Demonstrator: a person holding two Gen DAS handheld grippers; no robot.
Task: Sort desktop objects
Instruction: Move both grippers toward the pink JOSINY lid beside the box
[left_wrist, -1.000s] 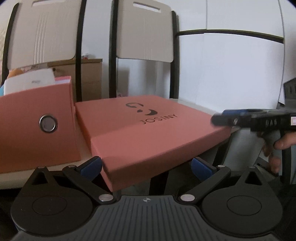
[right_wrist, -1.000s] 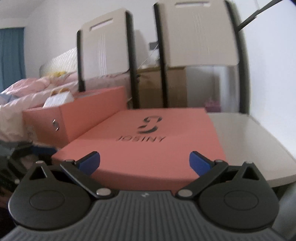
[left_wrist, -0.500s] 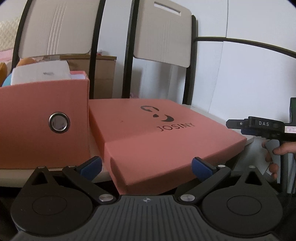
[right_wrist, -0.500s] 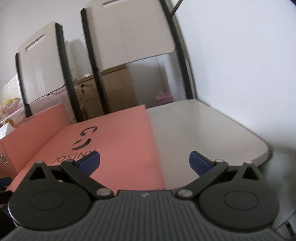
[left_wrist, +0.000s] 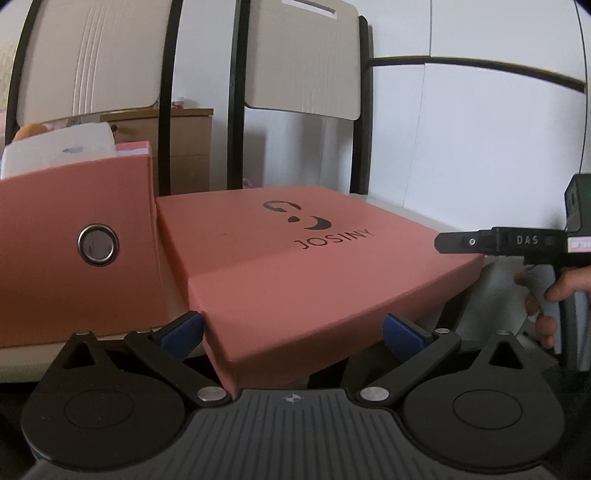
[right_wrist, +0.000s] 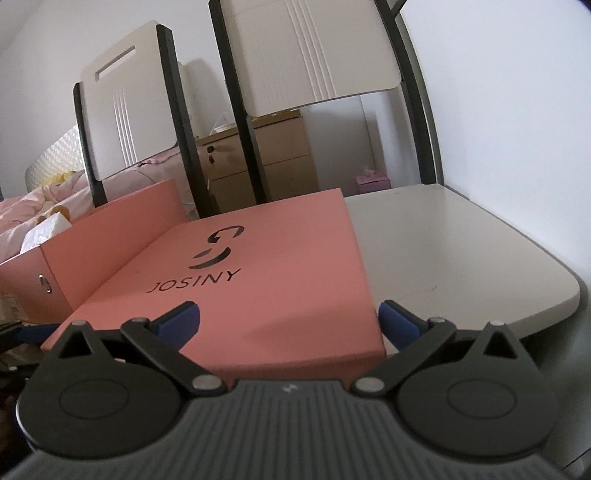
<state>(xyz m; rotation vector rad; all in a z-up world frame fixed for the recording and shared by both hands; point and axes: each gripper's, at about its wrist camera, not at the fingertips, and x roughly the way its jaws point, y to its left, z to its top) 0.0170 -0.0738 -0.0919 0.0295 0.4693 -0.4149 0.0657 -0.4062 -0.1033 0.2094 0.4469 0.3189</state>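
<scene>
Desktop objects in view: a flat pink lid (left_wrist: 295, 258) printed JOSINY and, just beside it on its left, a taller pink box (left_wrist: 74, 251) with a metal ring in its front wall. White paper (left_wrist: 59, 151) shows above the box rim; what else lies inside is hidden. Both rest on a pale tabletop (right_wrist: 461, 258), with the near corner of the lid reaching past the table edge toward the onlooker.

Left gripper (left_wrist: 291, 328): jaws spread wide, holding nothing, with the near corner of the lid between the blue pads. Right gripper (right_wrist: 288, 321): jaws likewise wide apart and empty, low at the near edge of the lid. In the left wrist view the right gripper appears from the side, at the right corner of the lid, with the person's hand (left_wrist: 554, 295) on its handle.

Step in hand, as a judgement: both tools address the lid. The layout fits either a lid just set aside or one about to go onto the box. Any lift requires a grip at two opposite edges, kept level.
</scene>
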